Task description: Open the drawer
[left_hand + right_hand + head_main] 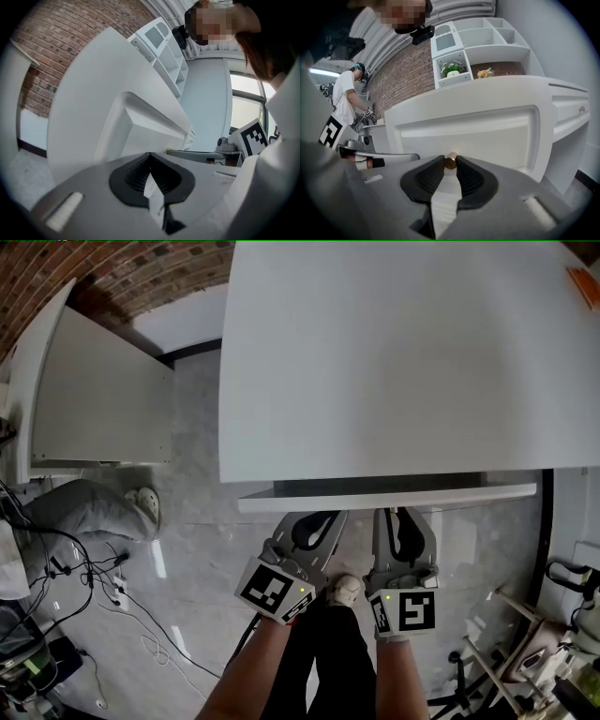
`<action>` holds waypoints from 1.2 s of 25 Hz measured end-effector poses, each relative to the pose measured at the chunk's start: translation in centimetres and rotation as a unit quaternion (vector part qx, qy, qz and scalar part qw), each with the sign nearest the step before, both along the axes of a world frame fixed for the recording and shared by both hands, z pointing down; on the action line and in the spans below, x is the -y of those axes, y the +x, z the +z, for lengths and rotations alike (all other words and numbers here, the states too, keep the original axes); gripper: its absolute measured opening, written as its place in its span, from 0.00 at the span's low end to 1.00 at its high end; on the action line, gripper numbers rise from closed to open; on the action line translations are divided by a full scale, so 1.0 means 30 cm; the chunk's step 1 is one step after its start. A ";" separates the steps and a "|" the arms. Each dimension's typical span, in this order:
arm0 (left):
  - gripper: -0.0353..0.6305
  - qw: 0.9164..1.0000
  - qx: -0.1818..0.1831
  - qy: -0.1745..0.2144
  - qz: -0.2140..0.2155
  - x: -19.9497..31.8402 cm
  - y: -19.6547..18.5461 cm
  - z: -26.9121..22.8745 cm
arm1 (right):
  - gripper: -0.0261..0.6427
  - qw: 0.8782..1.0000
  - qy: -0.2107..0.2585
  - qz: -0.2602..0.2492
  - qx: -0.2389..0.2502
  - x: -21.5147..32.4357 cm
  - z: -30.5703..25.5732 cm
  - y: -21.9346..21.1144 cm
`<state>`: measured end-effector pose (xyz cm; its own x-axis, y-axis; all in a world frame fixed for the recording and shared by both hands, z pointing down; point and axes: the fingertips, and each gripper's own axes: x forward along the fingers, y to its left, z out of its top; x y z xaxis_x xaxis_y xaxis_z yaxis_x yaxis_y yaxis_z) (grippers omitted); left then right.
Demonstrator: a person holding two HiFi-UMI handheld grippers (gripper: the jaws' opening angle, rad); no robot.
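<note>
Right, both tools are up at the drawer (389, 497), which sits directly under the near edge of the white tabletop (394, 362). From the head view its front stands a little proud of that edge, with a dark slit showing behind it. The right tool (401, 517) is on the job: in the right gripper view its tips (450, 164) are pinched onto the small brass knob (450, 161) in the middle of the white panelled drawer front (497, 136), one dark pad pressing on each side. The left tool (317, 521) hangs just beside it, angled in toward the left part of the front. In its own view the left tool's tips (150, 157) meet with nothing between them, and the front's raised frame (140, 122) rises close ahead. Each tool carries its marker cube (274, 590) at the back. Cables (103, 577) trail over the pale floor at the left, below a brick wall (141, 273).
</note>
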<state>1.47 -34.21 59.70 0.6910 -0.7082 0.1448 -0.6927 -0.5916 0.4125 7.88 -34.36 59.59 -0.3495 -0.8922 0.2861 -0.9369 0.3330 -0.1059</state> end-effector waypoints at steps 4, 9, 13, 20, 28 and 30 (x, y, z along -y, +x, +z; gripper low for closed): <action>0.06 1.000 -0.002 0.003 -0.010 -0.021 0.006 -0.010 | 0.15 1.000 0.000 0.000 0.006 -0.024 0.002 0.008; 0.06 1.000 -0.005 0.003 -0.018 -0.048 0.008 -0.017 | 0.15 1.000 -0.007 0.011 0.022 -0.030 0.004 0.012; 0.06 1.000 -0.002 0.005 -0.019 -0.070 0.014 -0.023 | 0.15 1.000 -0.009 0.011 0.024 -0.052 0.003 0.017; 0.06 1.000 0.004 0.010 -0.014 -0.103 0.019 -0.031 | 0.14 1.000 -0.008 0.000 0.019 -0.087 -0.001 0.017; 0.06 1.000 0.003 0.011 -0.015 -0.151 0.025 -0.031 | 0.14 1.000 -0.007 -0.008 0.014 -0.133 -0.003 0.017; 0.06 1.000 0.004 0.011 -0.015 -0.163 0.025 -0.031 | 0.14 1.000 -0.007 -0.012 0.013 -0.145 -0.003 0.015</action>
<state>2.22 -29.32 58.76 0.6691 -0.7311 0.1333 -0.7127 -0.5804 0.3939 8.32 -30.02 59.51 -0.3781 -0.8794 0.2893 -0.9256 0.3534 -0.1355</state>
